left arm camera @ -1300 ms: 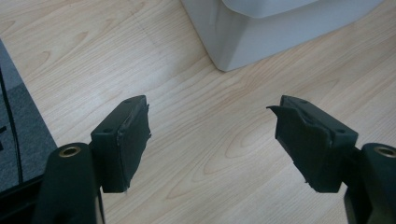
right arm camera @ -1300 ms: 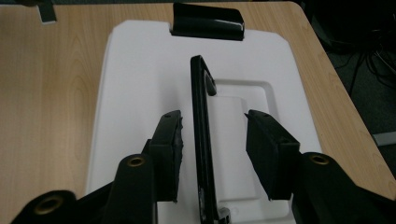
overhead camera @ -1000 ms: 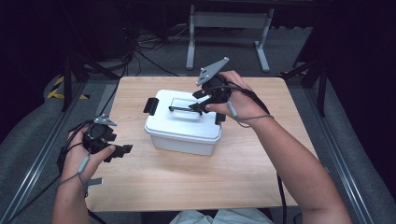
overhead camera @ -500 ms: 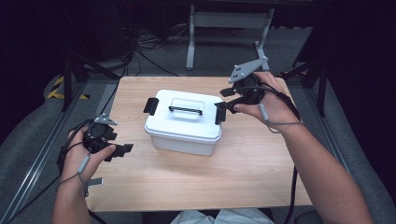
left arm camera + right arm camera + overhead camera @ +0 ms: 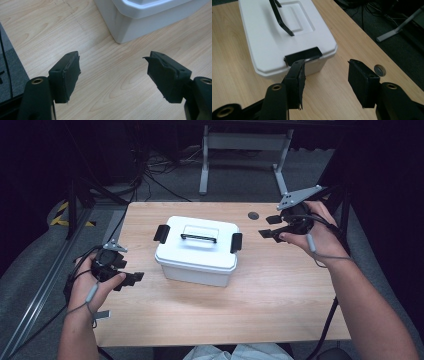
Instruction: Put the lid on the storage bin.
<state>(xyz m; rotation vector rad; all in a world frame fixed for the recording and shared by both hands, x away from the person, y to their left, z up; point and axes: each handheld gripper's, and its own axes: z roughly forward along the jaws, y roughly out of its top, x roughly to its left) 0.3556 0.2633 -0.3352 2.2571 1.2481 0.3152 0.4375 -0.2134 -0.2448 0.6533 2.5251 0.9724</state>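
Note:
A white lidded box (image 5: 197,257) stands mid-table, with a black carry handle (image 5: 198,238) on its lid and a black latch (image 5: 236,242) on each end. My right gripper (image 5: 269,226) hovers to the right of the box, apart from it. Its jaws are open and have just been opening, with nothing between them. In the right gripper view, the right gripper (image 5: 325,80) points at the box (image 5: 287,30) and its near latch (image 5: 303,55). My left gripper (image 5: 131,279) rests open and empty at the table's left edge. From the left gripper (image 5: 113,72), a box corner (image 5: 140,22) shows ahead.
The wooden table (image 5: 280,290) has a round grommet (image 5: 253,215) behind my right gripper, also seen as the grommet (image 5: 379,70) near the table's edge. A metal frame (image 5: 245,142) and cables lie on the floor beyond the far edge.
My right gripper has moved from above the box's lid and handle out to the right, clear of the box, and its jaws stand wider. The left hand and the box have stayed put.

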